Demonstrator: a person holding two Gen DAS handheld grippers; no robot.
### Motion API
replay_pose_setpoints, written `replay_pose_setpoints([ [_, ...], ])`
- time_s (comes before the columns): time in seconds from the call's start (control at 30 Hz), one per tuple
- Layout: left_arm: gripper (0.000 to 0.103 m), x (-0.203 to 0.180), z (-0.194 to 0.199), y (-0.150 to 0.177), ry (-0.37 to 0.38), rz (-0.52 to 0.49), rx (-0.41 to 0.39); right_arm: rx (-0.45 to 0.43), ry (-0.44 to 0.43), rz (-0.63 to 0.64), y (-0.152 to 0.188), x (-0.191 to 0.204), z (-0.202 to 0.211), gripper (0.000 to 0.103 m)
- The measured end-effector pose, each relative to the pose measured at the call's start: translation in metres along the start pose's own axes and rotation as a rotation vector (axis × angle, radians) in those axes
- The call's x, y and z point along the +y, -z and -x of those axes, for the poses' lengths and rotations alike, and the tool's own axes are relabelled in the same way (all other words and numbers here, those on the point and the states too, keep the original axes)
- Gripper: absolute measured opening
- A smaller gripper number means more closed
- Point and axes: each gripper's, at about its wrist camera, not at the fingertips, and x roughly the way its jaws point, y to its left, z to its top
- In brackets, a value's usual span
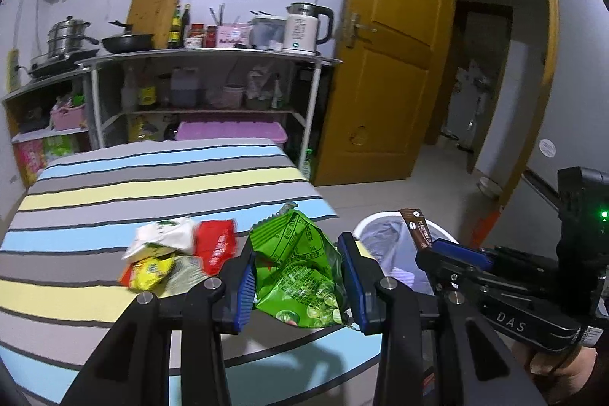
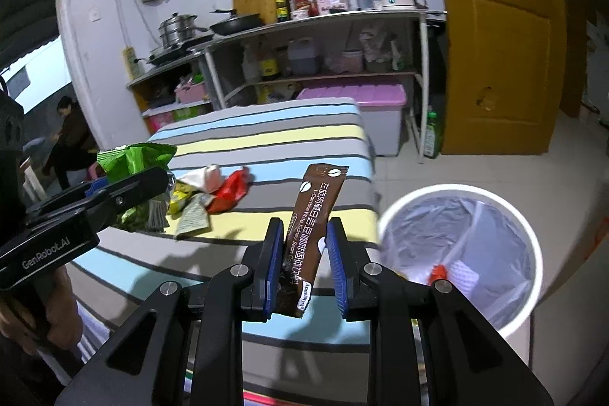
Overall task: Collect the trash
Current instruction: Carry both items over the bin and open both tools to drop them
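1. The left tool (image 1: 297, 276) was clamped on a crumpled green snack bag (image 1: 300, 273), blue pads squeezing it from both sides, held up over the near right edge of the counter (image 1: 95, 185) with the striped cloth.
2. The right tool (image 2: 304, 269) had a brown coffee stick sachet (image 2: 310, 234) pinched near its bottom end, standing nearly upright between jaws that were only a little apart. It was up over the counter's near right corner, just beside the bin.
3. The white trash bin (image 2: 529, 292) sat on the floor right off that corner, lined with a clear bag, with something red (image 2: 437, 273) and a pale wrapper already down in it.
4. More trash was lying near the middle of the counter: a white wrapper (image 1: 163, 234), a red packet (image 1: 217, 246), a yellow one (image 1: 152, 269), plus a pale greenish sachet (image 2: 194, 215), all bunched together and touching.
5. Further back stood a metal shelf rack (image 1: 205, 56) with a kettle (image 1: 300, 29), pans and bottles, and an orange-brown door (image 1: 388, 63) standing open on its right.
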Motion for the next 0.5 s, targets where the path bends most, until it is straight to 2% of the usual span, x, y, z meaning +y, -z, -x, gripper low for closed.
replay_pose_setpoints([
  [0.5, 0.041, -0.072, -0.053, -0.007, 0.128, -0.094, 0.037, -0.011, 0.088, -0.119, 0.009, -0.069, 0.010, 0.025],
])
